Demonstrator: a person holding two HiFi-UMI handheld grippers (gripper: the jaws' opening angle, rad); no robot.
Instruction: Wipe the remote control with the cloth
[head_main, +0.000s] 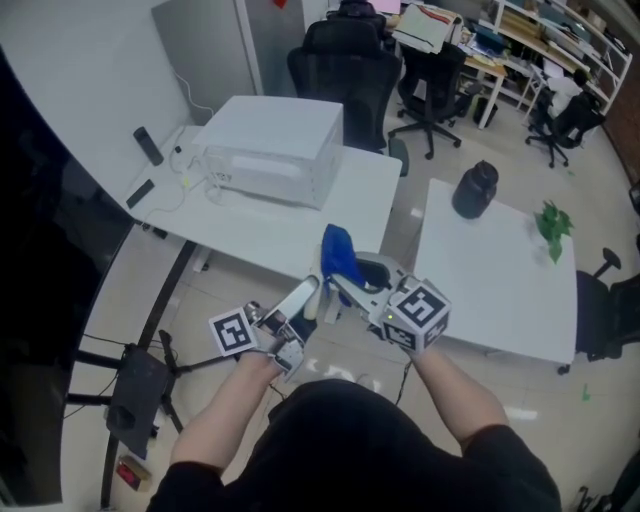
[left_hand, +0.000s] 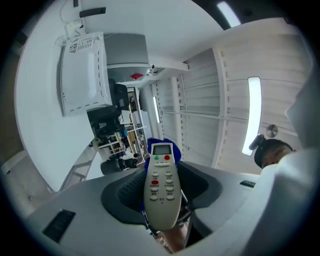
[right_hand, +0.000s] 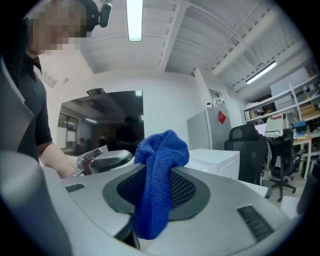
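Observation:
A white remote control (left_hand: 162, 185) with red and green buttons stands upright between the jaws of my left gripper (left_hand: 162, 197), which is shut on its lower half. In the head view the remote (head_main: 297, 298) points up and to the right from the left gripper (head_main: 300, 308). My right gripper (right_hand: 157, 192) is shut on a blue cloth (right_hand: 159, 170) that bulges above its jaws. In the head view the cloth (head_main: 338, 255) rises from the right gripper (head_main: 352, 280), just beyond the remote's tip. The cloth (left_hand: 148, 146) peeks out behind the remote's top; whether they touch I cannot tell.
Both grippers are held in the air in front of the person. Beyond them is a white table (head_main: 250, 235) with a white boxy appliance (head_main: 275, 150) and black remotes (head_main: 148, 145). A second white table (head_main: 500, 290) bears a black jar (head_main: 475, 190) and a green plant (head_main: 553, 225). Office chairs (head_main: 345, 65) stand behind.

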